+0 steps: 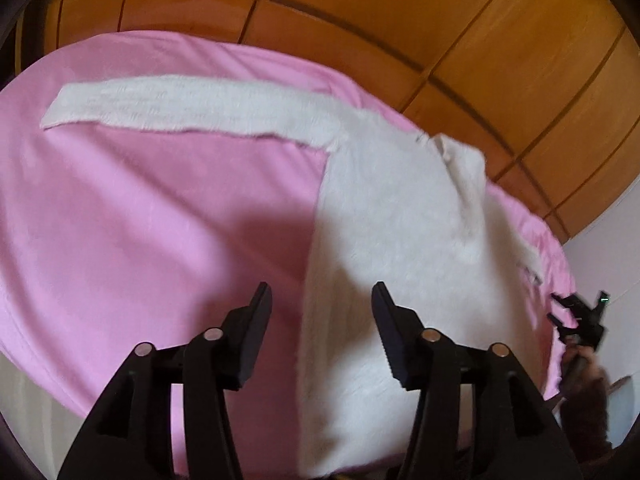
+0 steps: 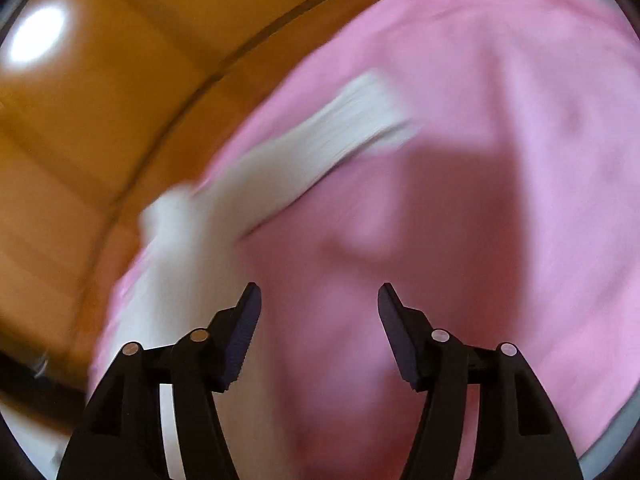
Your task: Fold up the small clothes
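A white fuzzy long-sleeved garment (image 1: pixel 384 216) lies flat on a pink sheet (image 1: pixel 160 208), one sleeve (image 1: pixel 192 108) stretched out to the left. My left gripper (image 1: pixel 322 294) is open and empty, hovering over the garment's lower left edge. My right gripper (image 2: pixel 320 294) is open and empty above the pink sheet (image 2: pixel 500 160); in its blurred view the garment (image 2: pixel 280 160) lies to the left, its sleeve pointing up and right. The right gripper also shows in the left wrist view (image 1: pixel 580 316), held in a hand at the far right edge of the sheet.
A wooden panelled wardrobe (image 1: pixel 400 20) stands behind the bed and also fills the left of the right wrist view (image 2: pixel 100 140). A white wall (image 1: pixel 612 260) is at the right. The sheet's edge drops off at the lower left (image 1: pixel 24 392).
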`<state>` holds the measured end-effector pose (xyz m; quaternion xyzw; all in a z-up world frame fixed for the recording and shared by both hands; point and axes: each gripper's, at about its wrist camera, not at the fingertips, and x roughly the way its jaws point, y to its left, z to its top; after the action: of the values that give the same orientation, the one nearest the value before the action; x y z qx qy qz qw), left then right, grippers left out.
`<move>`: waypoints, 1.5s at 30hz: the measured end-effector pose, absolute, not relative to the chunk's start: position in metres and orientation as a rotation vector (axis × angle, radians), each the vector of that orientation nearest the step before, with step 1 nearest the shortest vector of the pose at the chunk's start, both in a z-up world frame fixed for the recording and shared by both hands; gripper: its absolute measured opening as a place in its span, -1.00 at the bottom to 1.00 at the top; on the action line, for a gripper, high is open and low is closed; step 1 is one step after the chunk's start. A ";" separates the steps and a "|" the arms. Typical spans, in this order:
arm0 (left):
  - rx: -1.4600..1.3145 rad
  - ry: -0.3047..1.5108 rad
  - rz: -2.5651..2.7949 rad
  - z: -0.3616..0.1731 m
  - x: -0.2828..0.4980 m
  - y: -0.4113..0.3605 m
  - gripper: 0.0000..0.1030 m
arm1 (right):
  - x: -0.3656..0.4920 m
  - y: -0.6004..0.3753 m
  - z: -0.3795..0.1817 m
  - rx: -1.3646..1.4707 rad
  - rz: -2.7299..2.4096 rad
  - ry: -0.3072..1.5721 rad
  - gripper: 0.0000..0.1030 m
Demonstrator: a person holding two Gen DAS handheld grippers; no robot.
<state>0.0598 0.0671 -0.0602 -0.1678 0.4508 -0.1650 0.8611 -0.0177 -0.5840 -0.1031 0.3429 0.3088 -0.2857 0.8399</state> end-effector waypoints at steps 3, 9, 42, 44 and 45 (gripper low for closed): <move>-0.367 0.941 -0.374 -0.056 0.068 0.056 0.14 | 0.013 -0.623 -0.119 0.748 -0.702 0.682 -0.04; -0.348 0.982 -0.419 -0.063 0.081 0.024 0.17 | 0.051 -0.669 -0.135 0.742 -0.868 0.659 -0.05; -0.302 1.118 -0.552 -0.088 0.094 -0.054 0.34 | -0.013 -0.749 -0.149 1.540 -0.507 0.168 0.09; -0.314 1.138 -0.539 -0.093 0.096 -0.052 0.34 | -0.005 -0.753 -0.156 1.575 -0.539 0.145 0.09; -0.319 1.149 -0.534 -0.096 0.096 -0.053 0.34 | -0.001 -0.756 -0.157 1.565 -0.568 0.150 0.07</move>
<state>0.0964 -0.0527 -0.0959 -0.1483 0.5346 -0.2486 0.7940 -0.0013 -0.7564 -0.1572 0.6947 0.0667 -0.2518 0.6705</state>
